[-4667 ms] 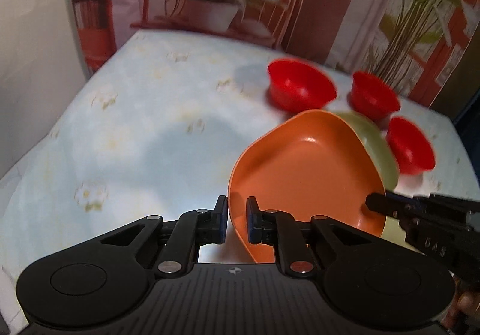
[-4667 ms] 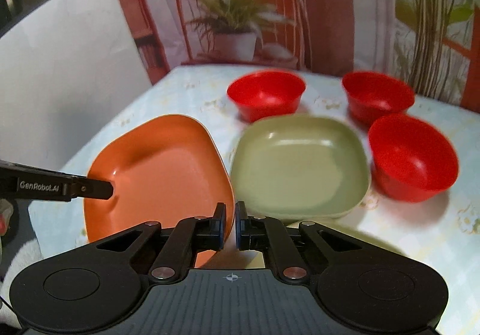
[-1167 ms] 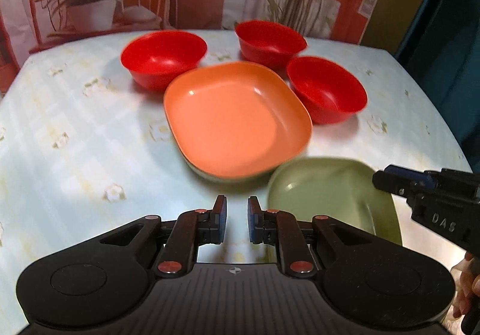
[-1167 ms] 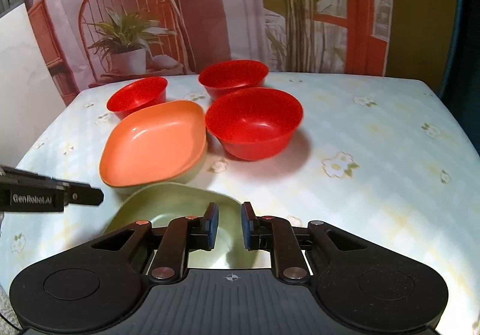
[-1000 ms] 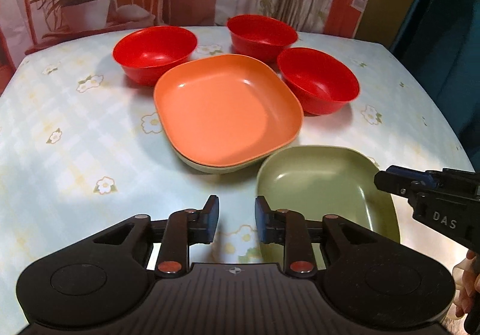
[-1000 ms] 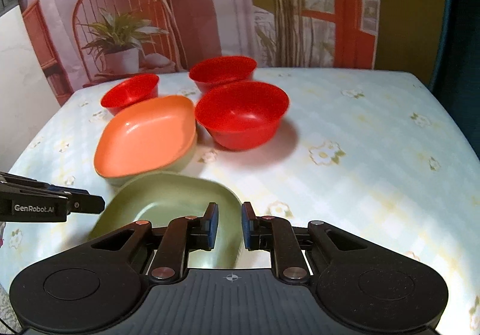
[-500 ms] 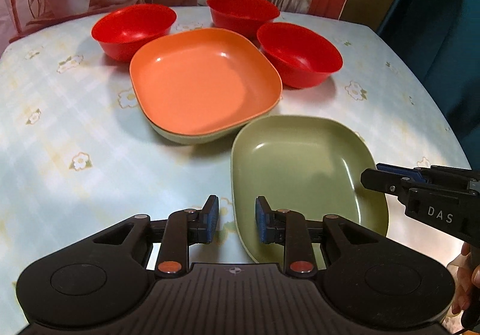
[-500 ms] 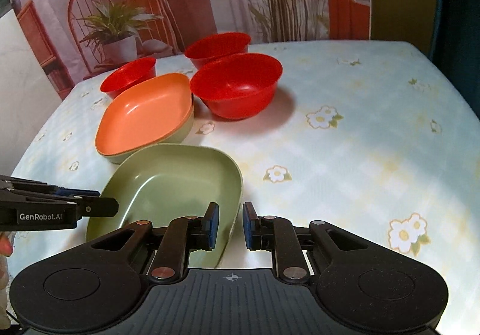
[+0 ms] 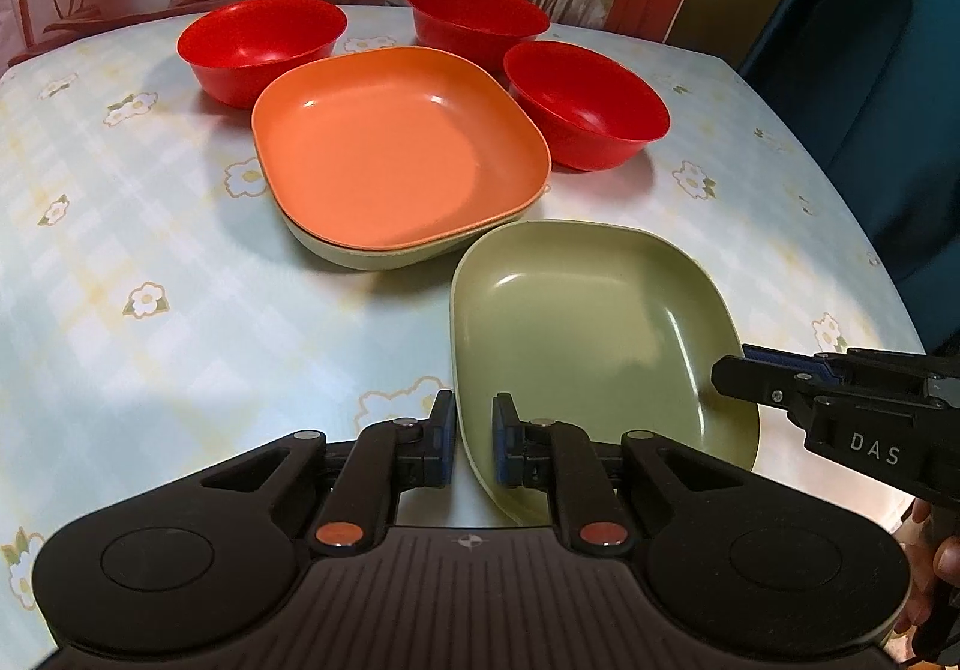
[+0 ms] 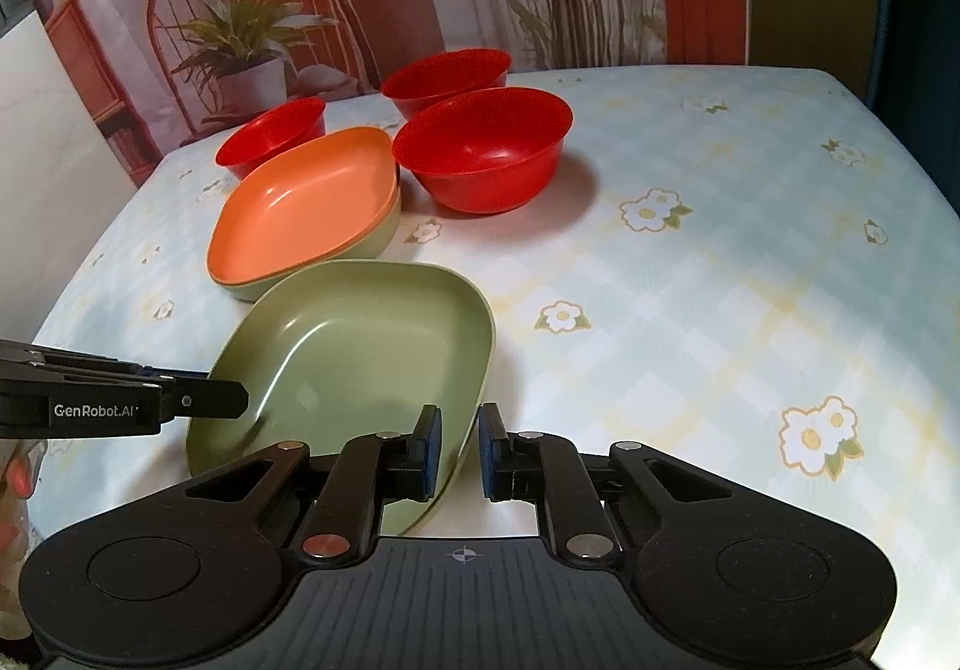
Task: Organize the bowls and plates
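floral tablecloth (image 9: 180,262) under everything. left wrist view: left gripper (image 9: 470,439) closing just now, astride near-left rim of loose green plate (image 9: 588,322), beside orange plate (image 9: 390,159) stacked on another green one; wider half a second ago. could tilt or slip if grips uneven. right wrist view: right gripper (image 10: 459,451) narrowed around the rim's right corner; contact unclear. red bowls (image 10: 480,153) unsorted.

The green plate (image 9: 588,310) and orange plate (image 9: 396,159) look like smooth, semi-glossy plastic. The table (image 9: 180,310) wears a shiny flowered cloth.
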Action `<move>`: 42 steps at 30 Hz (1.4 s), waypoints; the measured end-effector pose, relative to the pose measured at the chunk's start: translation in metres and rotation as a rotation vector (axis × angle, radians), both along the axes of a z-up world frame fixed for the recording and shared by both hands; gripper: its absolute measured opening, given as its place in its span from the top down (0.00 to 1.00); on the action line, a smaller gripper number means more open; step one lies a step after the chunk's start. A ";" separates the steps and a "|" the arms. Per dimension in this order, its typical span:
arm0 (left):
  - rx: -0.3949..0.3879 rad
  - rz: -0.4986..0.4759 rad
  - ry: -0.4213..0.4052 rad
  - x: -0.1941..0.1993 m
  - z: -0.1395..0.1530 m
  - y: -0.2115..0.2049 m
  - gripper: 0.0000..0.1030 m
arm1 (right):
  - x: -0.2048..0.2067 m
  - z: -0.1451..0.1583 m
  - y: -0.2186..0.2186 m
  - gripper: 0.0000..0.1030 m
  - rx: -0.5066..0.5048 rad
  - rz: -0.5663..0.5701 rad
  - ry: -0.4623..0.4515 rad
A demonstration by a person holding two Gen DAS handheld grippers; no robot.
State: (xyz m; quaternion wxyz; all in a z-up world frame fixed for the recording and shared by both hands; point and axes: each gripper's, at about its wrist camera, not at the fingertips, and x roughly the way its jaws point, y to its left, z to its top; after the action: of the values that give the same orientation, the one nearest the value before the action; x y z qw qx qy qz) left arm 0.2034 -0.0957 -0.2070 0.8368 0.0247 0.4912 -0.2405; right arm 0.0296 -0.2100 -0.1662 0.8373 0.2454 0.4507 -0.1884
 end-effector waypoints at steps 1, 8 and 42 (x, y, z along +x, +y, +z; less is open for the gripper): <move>0.003 -0.003 0.000 0.000 0.000 0.000 0.87 | 0.000 0.000 0.000 0.88 -0.002 0.001 0.001; 0.005 -0.034 -0.042 -0.003 0.013 0.000 0.87 | 0.003 0.008 -0.001 0.91 -0.032 0.015 -0.006; -0.055 0.105 -0.133 0.039 0.043 0.043 0.86 | 0.106 0.046 -0.013 0.91 -0.180 0.245 -0.105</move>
State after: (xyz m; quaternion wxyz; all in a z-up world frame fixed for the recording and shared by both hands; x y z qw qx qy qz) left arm 0.2422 -0.0526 -0.1637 0.8793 -0.0083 0.4286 -0.2073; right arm 0.1353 -0.2234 -0.1204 0.8950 0.1221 0.4143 -0.1114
